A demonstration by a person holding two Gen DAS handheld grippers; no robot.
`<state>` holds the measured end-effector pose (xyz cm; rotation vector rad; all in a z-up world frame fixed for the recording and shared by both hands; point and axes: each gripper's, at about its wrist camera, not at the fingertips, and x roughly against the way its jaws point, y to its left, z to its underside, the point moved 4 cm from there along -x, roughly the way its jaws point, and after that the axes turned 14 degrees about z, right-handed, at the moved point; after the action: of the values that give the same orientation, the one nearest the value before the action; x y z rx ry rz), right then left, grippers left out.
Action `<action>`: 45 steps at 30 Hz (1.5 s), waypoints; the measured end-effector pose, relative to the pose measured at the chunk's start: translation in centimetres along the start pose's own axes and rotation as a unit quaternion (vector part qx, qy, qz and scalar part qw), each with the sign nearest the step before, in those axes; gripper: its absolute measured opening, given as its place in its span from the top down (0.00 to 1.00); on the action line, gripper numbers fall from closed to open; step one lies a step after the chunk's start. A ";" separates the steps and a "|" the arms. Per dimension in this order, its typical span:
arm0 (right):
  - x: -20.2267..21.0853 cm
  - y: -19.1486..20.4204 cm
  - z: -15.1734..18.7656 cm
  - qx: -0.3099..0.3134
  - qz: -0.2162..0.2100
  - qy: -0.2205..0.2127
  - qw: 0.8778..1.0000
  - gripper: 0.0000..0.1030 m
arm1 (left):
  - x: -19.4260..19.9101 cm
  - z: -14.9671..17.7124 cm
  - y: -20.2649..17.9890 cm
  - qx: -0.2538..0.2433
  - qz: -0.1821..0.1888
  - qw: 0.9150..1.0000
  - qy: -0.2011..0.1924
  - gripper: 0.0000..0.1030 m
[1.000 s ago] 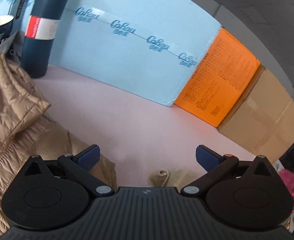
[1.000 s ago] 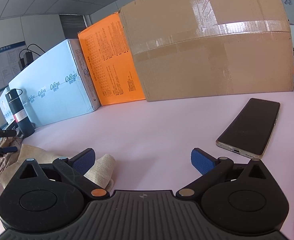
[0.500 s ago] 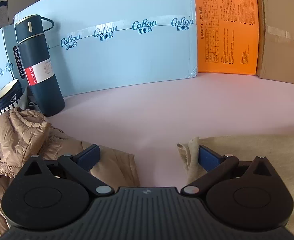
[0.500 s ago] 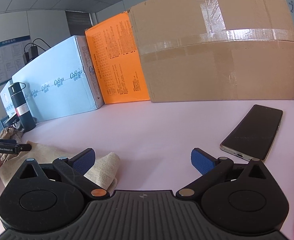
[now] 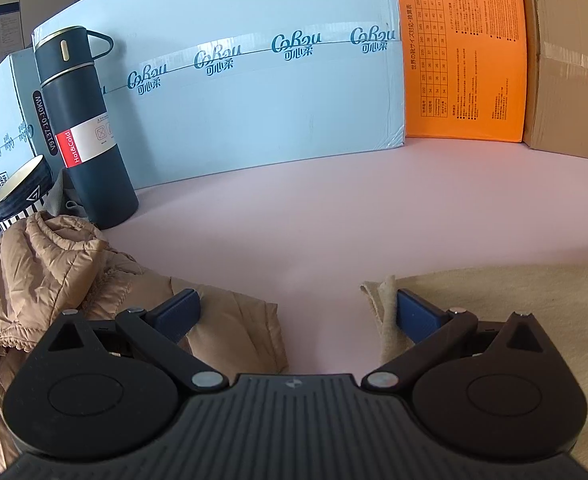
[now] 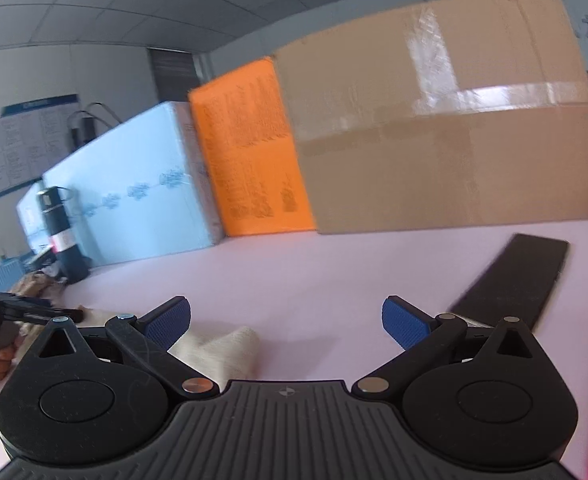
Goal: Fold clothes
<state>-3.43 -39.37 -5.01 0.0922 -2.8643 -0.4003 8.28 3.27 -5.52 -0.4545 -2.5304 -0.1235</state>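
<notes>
1. Left gripper (image 5: 295, 312): jaws apart, empty, low over the bench (image 5: 333, 208).
2. Right gripper (image 6: 286, 322): jaws apart, empty; view blurred.
3. Beige cloth (image 5: 493, 304) flat at 3 o'clock in the left view, its edge touching the right finger (image 5: 417, 316).
4. Puffer jacket (image 5: 46, 276) rumpled at 9 o'clock beside the flask (image 5: 82, 128).
5. Progress: no finished fold visible; jacket unfolded; the cloth's stage is unclear.
</notes>
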 end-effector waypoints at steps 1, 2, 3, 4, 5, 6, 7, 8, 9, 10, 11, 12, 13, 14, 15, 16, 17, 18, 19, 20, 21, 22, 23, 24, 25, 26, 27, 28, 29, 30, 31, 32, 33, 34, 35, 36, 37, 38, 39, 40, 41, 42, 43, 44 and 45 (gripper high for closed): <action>0.2 0.3 0.0 0.000 -0.020 0.003 1.000 0.00 | 0.0 0.0 0.0 0.001 0.002 1.000 0.000 0.00; 0.1 0.7 0.1 -0.007 -0.042 0.014 0.999 0.00 | 0.0 0.0 0.1 0.004 0.006 1.000 0.000 0.00; -0.1 1.0 0.3 -0.022 -0.061 0.032 0.997 0.00 | 0.1 0.0 0.2 0.007 0.013 1.000 0.000 0.00; -0.5 1.1 0.5 -0.042 -0.077 0.053 0.995 0.00 | 0.2 0.1 0.4 0.010 0.022 1.000 0.000 0.00; -1.0 1.1 1.0 -0.067 -0.096 0.081 0.990 0.00 | 0.4 0.1 0.6 0.015 0.031 0.999 -0.003 0.00; -1.5 1.1 1.4 -0.085 -0.106 0.102 0.985 0.00 | 0.6 0.1 0.8 0.023 0.043 0.999 -0.006 0.00; -1.9 1.1 1.9 -0.102 -0.108 0.122 0.981 0.00 | 0.8 0.1 1.1 0.034 0.057 0.998 -0.009 0.00; -2.3 1.0 2.2 -0.113 -0.104 0.137 0.979 0.00 | 1.0 0.1 1.3 0.043 0.069 0.997 -0.013 0.00; -2.3 0.7 2.3 -0.125 -0.103 0.139 0.977 0.00 | 1.2 0.0 1.4 0.052 0.080 0.995 -0.016 0.00; -2.3 0.4 2.3 -0.137 -0.109 0.136 0.975 0.00 | 1.3 0.0 1.6 0.060 0.088 0.994 -0.021 0.00; -2.1 0.2 2.3 -0.150 -0.116 0.132 0.973 0.00 | 1.5 0.0 1.7 0.068 0.096 0.993 -0.026 0.00; -2.0 -0.1 2.3 -0.163 -0.123 0.127 0.971 0.00 | 1.6 0.0 1.8 0.075 0.101 0.992 -0.030 0.00; -1.9 -0.3 2.3 -0.171 -0.128 0.124 0.969 0.00 | 1.7 0.0 1.9 0.081 0.106 0.991 -0.033 0.00; -1.8 -0.4 2.3 -0.177 -0.131 0.121 0.968 0.00 | 1.7 0.0 1.9 0.084 0.111 0.990 -0.032 0.00; -1.8 -0.4 2.3 -0.179 -0.132 0.121 0.967 0.00 | 1.6 0.0 1.8 0.085 0.114 0.989 -0.031 0.00; -1.7 -0.4 2.3 -0.181 -0.132 0.121 0.967 0.00 | 1.6 0.1 1.8 0.085 0.114 0.989 -0.028 0.00; -1.8 -0.4 2.2 -0.179 -0.130 0.123 0.967 0.00 | 1.5 0.1 1.7 0.084 0.115 0.990 -0.025 0.00; -1.8 -0.2 2.2 -0.175 -0.127 0.126 0.968 0.00 | 1.4 0.1 1.7 0.084 0.116 0.989 -0.021 0.00; -1.9 -0.1 2.2 -0.170 -0.124 0.129 0.969 0.00 | 1.4 0.1 1.7 0.085 0.120 0.989 -0.018 0.00; -1.9 0.1 2.2 -0.165 -0.120 0.132 0.970 0.00 | 1.4 0.1 1.7 0.086 0.124 0.988 -0.016 0.00; -2.0 0.2 2.2 -0.159 -0.116 0.136 0.971 0.00 | 1.5 0.1 1.8 0.088 0.128 0.988 -0.014 0.00; -2.0 0.3 2.2 -0.156 -0.114 0.137 0.972 0.00 | 1.5 0.1 1.8 0.091 0.131 0.987 -0.014 0.00; -2.1 0.3 2.3 -0.155 -0.113 0.138 0.972 0.00 | 1.5 0.1 1.9 0.094 0.134 0.986 -0.012 0.00; -2.1 0.3 2.3 -0.154 -0.113 0.138 0.972 0.00 | 1.5 0.1 1.9 0.096 0.134 0.986 -0.011 0.00; -2.1 0.3 2.3 -0.153 -0.113 0.139 0.972 0.00 | 1.5 0.1 1.9 0.098 0.133 0.986 -0.009 0.00; -2.2 0.3 2.3 -0.152 -0.113 0.140 0.972 0.00 | 1.4 0.2 1.9 0.098 0.132 0.986 -0.005 0.00; -2.2 0.3 2.3 -0.152 -0.112 0.140 0.972 0.00 | 1.4 0.2 1.8 0.097 0.131 0.987 -0.001 0.00; -2.2 0.3 2.3 -0.151 -0.112 0.141 0.972 0.00 | 1.3 0.2 1.7 0.094 0.130 0.987 0.002 0.00; -2.2 0.4 2.4 -0.148 -0.117 0.144 0.972 0.00 | 1.3 0.3 1.5 0.091 0.130 0.987 0.006 0.00; -2.2 0.5 2.4 -0.145 -0.122 0.147 0.971 0.00 | 1.3 0.3 1.4 0.087 0.130 0.988 0.009 0.00; -2.3 0.7 2.4 -0.139 -0.130 0.152 0.970 0.00 | 1.3 0.3 1.3 0.083 0.130 0.988 0.013 0.00; -2.4 1.0 2.4 -0.131 -0.138 0.158 0.969 0.00 | 1.2 0.4 1.2 0.080 0.130 0.988 0.015 0.00; -2.5 1.3 2.5 -0.122 -0.146 0.165 0.968 0.00 | 1.2 0.4 1.1 0.078 0.130 0.988 0.017 0.00; -2.6 1.5 2.5 -0.115 -0.147 0.168 0.968 0.00 | 1.1 0.5 1.0 0.077 0.131 0.988 0.019 0.00; -2.7 1.7 2.5 -0.108 -0.147 0.171 0.968 0.00 | 1.0 0.5 1.0 0.075 0.130 0.989 0.020 0.00; -2.8 1.8 2.5 -0.106 -0.147 0.172 0.968 0.00 | 1.0 0.5 0.9 0.073 0.127 0.989 0.020 0.00; -2.9 1.9 2.5 -0.105 -0.147 0.172 0.968 0.00 | 0.9 0.6 0.8 0.071 0.125 0.989 0.020 0.00; -2.9 1.9 2.5 -0.104 -0.147 0.172 0.969 0.00 | 0.8 0.6 0.8 0.068 0.123 0.990 0.021 0.00; -3.0 2.0 2.5 -0.103 -0.147 0.172 0.969 0.00 | 0.7 0.7 0.6 0.060 0.120 0.991 0.022 0.00; -3.0 2.0 2.5 -0.102 -0.147 0.172 0.969 0.00 | 0.7 0.9 0.3 0.051 0.117 0.992 0.022 0.00; -3.1 2.1 2.5 -0.100 -0.146 0.172 0.969 0.00 | 0.6 1.0 0.0 0.040 0.114 0.992 0.022 0.00; -3.2 2.2 2.5 -0.099 -0.146 0.173 0.969 0.00 | 0.5 1.2 -0.3 0.027 0.109 0.993 0.022 0.00; -3.2 2.2 2.5 -0.098 -0.146 0.173 0.969 0.00 | 0.5 1.3 -0.6 0.015 0.103 0.994 0.023 0.00; -3.3 2.3 2.4 -0.097 -0.146 0.173 0.969 0.00 | 0.5 1.3 -0.7 0.012 0.102 0.994 0.023 0.00; -3.3 2.3 2.4 -0.096 -0.146 0.173 0.969 0.00 | 0.5 1.3 -0.6 0.013 0.103 0.994 0.023 0.00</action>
<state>-0.87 -36.15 -7.42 0.5015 -2.4564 -0.6450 6.99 3.06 -6.38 -0.6903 -2.4198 -0.0225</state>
